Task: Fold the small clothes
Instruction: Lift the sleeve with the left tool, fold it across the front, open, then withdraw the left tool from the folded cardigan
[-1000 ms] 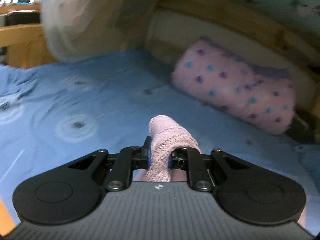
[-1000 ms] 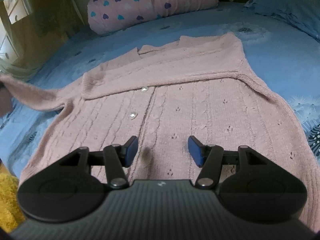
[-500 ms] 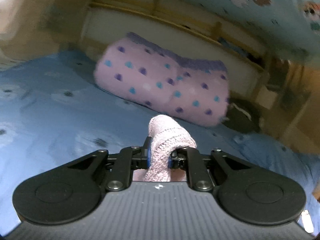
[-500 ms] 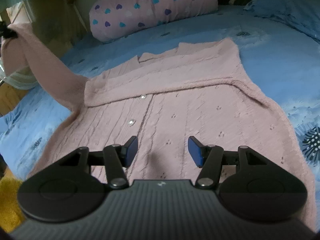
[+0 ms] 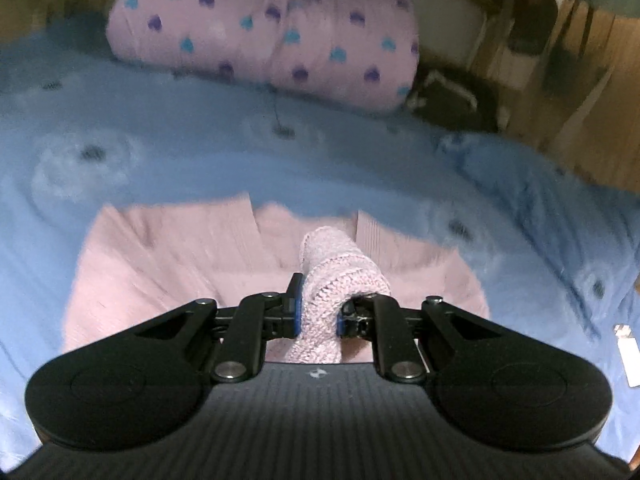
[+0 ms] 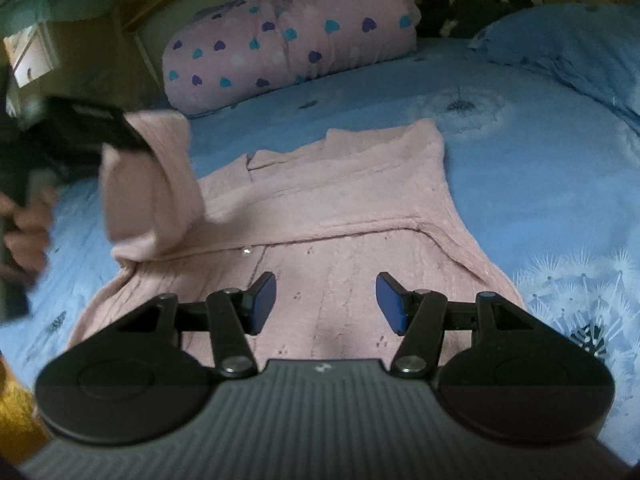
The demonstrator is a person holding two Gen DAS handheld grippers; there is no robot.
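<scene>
One pink knit cardigan point(image 6: 340, 216) lies flat on a blue dandelion-print bed sheet point(image 6: 540, 168), its sleeve point(image 5: 340, 276) clenched in the left gripper point(image 5: 318, 312) and lifted over its left side. The right gripper point(image 6: 326, 300) hovers above its hem, fingers spread, empty. Beyond the cardigan rests one heart-print bolster point(image 6: 288, 44); a wooden bedframe point(image 5: 580, 80) edges the room.

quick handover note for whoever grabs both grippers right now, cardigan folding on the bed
Left gripper: shut on the sleeve cuff, held in the air above the cardigan's body.
Right gripper: open, empty, hovering over the lower front of the pink cardigan.
Cardigan lies flat, buttons up, on the blue bedsheet; the heart-print bolster is beyond it.
Done: one sleeve already lies folded across the chest.
Left: probably lay the held sleeve across the chest too, release, then fold the body.
</scene>
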